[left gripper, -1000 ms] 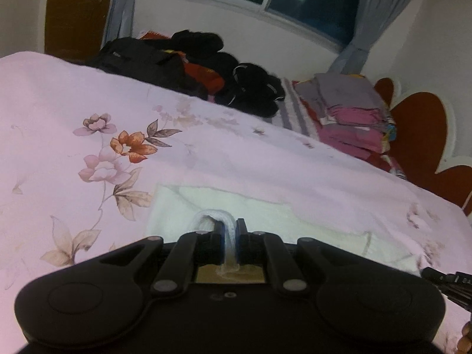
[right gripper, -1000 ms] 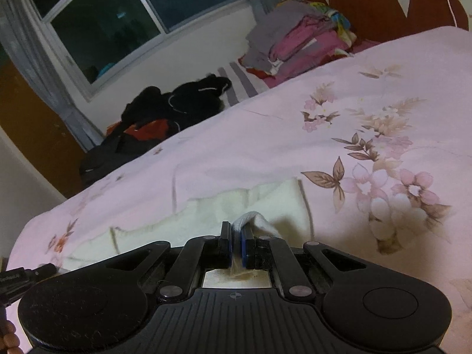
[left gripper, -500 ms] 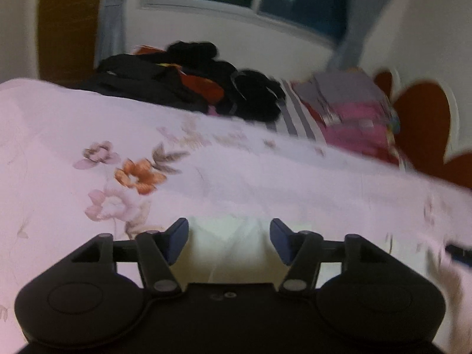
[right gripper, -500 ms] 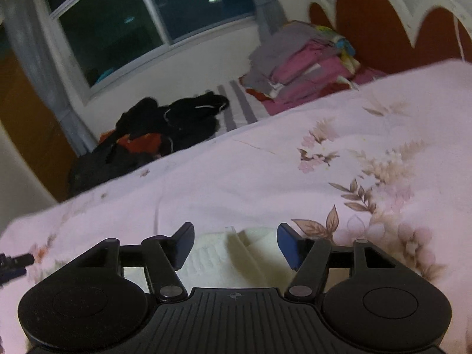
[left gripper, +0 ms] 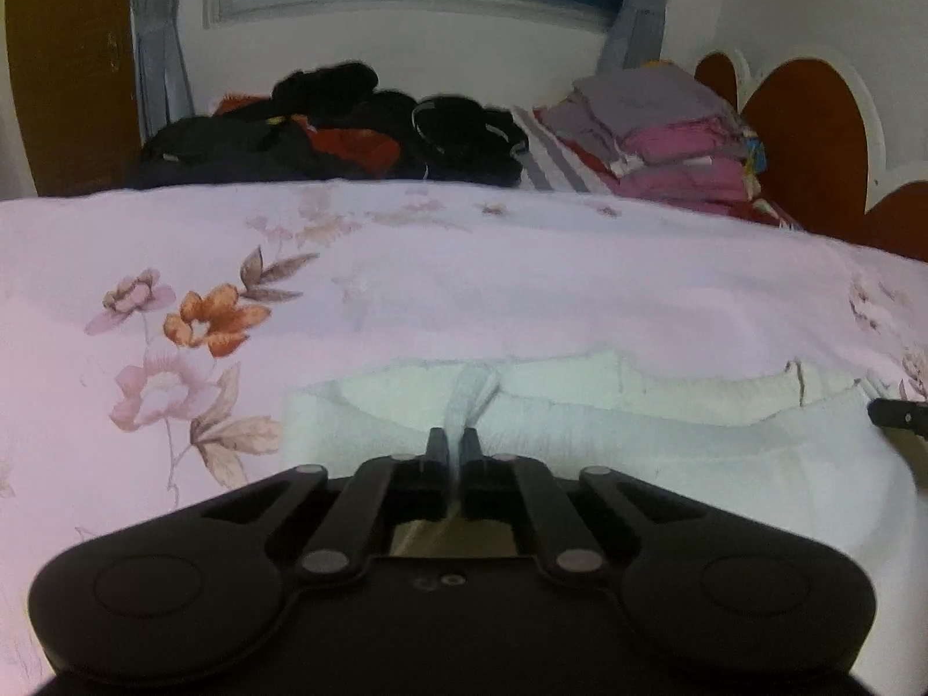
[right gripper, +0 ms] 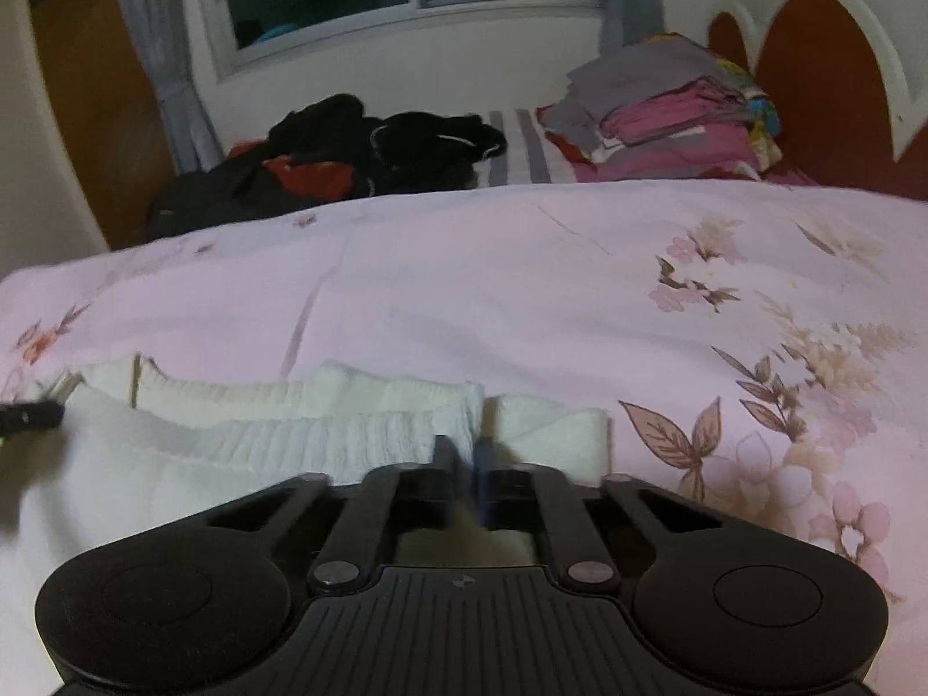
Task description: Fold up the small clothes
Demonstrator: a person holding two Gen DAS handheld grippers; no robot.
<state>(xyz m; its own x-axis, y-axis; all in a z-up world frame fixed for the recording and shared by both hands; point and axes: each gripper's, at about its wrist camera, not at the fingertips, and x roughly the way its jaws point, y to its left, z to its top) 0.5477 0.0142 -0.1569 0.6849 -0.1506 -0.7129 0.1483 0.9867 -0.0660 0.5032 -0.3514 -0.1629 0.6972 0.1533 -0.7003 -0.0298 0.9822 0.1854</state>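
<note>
Fingers (left gripper: 436, 448) of both grippers pinch the white garment's (left gripper: 667, 446) near edge — 2 folds clamped.

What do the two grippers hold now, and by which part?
Both pinch the cream knitted garment: left gripper near its left end, right gripper near its right end.

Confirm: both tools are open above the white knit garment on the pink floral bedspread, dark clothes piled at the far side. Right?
One thing is wrong: neither tool is open. In the left wrist view the left tool is shut on a pinch of the white knit garment; the right wrist view shows the right tool shut on it too. The pink floral bedspread and the dark clothes pile are as stated.
</note>
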